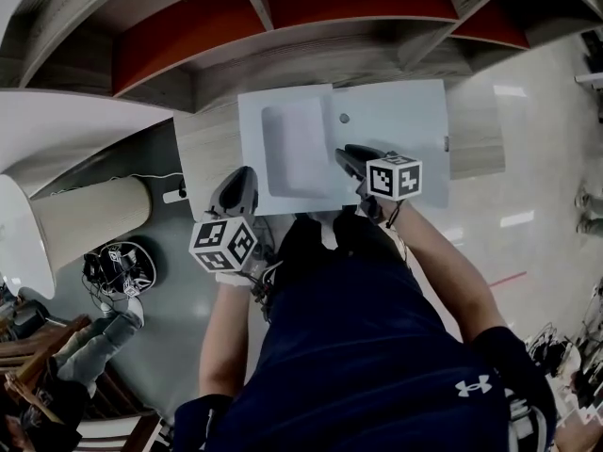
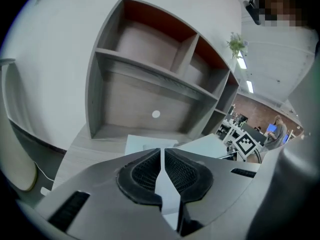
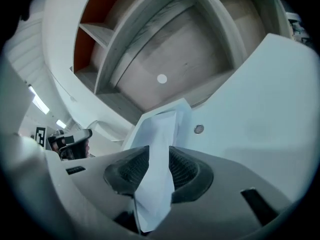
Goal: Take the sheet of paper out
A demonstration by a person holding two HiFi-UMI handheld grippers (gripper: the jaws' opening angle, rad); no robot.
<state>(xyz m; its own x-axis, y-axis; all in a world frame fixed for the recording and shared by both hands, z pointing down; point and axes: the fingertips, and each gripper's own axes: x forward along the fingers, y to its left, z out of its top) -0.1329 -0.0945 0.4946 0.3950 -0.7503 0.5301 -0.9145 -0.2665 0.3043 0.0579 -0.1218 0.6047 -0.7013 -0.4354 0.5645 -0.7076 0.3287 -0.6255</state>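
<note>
Light wood-grain desk (image 1: 203,149), with a grey shelf unit (image 1: 311,59) with red back panels standing along its far side. One thing lies directly on the top: a pale folder (image 1: 396,139), flat and roughly centred, snap button (image 1: 344,118) facing up. Bare wood shows left and right of it. Its near edge reaches the desk's front edge; overhang unclear.

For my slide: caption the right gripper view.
Right gripper, jaws parted, over a white sheet of paper and its pale folder.
</note>
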